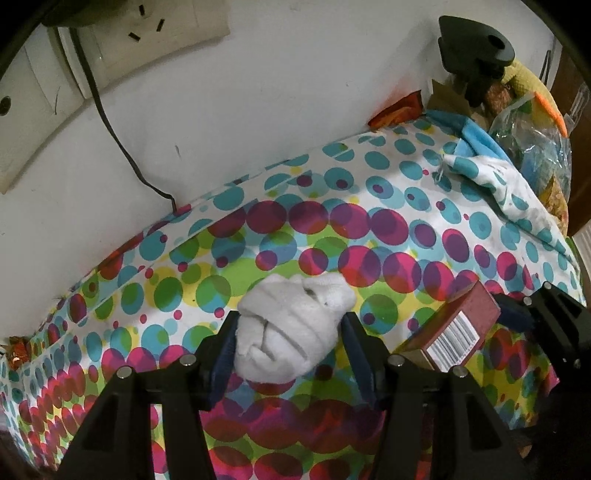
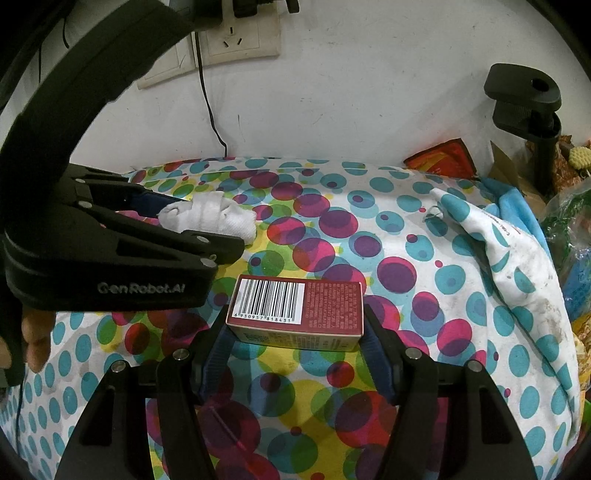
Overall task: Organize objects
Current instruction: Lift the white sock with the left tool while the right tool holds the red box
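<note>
A rolled white sock bundle (image 1: 295, 325) lies on the polka-dot cloth (image 1: 332, 221). My left gripper (image 1: 290, 321) straddles it with the jaws spread; the sock sits between the fingers without being squeezed. The right wrist view shows the same sock (image 2: 210, 216) in the left gripper (image 2: 207, 225), at the left. A dark red box (image 2: 295, 308) with a barcode label is held by its two short ends in my right gripper (image 2: 295, 317), just above the cloth (image 2: 369, 229). In the left wrist view the box (image 1: 458, 325) and the right gripper's fingers (image 1: 517, 310) show at the right edge.
A white wall with sockets (image 2: 240, 33) and a hanging black cable (image 2: 210, 103) backs the cloth. A black clamp stand (image 2: 524, 99), an orange-red packet (image 2: 443, 155), plastic bags (image 1: 532, 147) and a turned-up cloth corner (image 2: 491, 236) crowd the right side. A hand (image 2: 33, 339) shows lower left.
</note>
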Demonstrator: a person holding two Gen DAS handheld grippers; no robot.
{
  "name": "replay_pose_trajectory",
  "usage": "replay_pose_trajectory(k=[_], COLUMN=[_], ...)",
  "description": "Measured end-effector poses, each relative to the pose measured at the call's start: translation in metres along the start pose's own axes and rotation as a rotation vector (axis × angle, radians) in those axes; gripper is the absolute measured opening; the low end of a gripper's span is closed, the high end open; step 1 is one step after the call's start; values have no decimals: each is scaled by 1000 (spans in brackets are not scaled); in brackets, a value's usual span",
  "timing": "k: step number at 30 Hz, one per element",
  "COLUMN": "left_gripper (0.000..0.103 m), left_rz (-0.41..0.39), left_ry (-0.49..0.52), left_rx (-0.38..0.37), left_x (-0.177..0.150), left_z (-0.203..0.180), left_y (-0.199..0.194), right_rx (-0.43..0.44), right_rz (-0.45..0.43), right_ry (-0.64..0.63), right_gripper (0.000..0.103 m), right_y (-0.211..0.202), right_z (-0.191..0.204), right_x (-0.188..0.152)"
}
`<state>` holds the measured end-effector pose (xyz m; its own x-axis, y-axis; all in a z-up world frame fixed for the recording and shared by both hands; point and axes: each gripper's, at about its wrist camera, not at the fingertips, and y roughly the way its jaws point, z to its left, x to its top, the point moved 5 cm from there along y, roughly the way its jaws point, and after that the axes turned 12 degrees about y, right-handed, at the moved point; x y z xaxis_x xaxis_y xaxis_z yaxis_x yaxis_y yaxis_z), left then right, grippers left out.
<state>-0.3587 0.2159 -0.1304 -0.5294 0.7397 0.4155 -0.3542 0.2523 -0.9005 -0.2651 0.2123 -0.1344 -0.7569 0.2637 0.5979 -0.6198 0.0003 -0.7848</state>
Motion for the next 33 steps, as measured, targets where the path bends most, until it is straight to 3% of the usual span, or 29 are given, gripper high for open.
replay_pose_trajectory(k=[4, 15, 26, 33], left_gripper=[52, 41, 40, 40], left_rz=[-9, -36, -45, -54], left_ry=[10, -1, -75, -137], left_rx=[41, 59, 23, 41], left_x=[2, -1, -20, -40], left_z=[-3, -7, -6, 1], left_y=[-1, -5, -21, -42], right_rx=[-1, -7, -25, -36], right_rz=[0, -1, -1, 0], right_ry=[1, 5, 5, 0], right_gripper=[63, 63, 63, 64], right_y=[0, 0, 0, 1], right_z=[1, 2, 7, 11], right_x=[0, 1, 1, 2])
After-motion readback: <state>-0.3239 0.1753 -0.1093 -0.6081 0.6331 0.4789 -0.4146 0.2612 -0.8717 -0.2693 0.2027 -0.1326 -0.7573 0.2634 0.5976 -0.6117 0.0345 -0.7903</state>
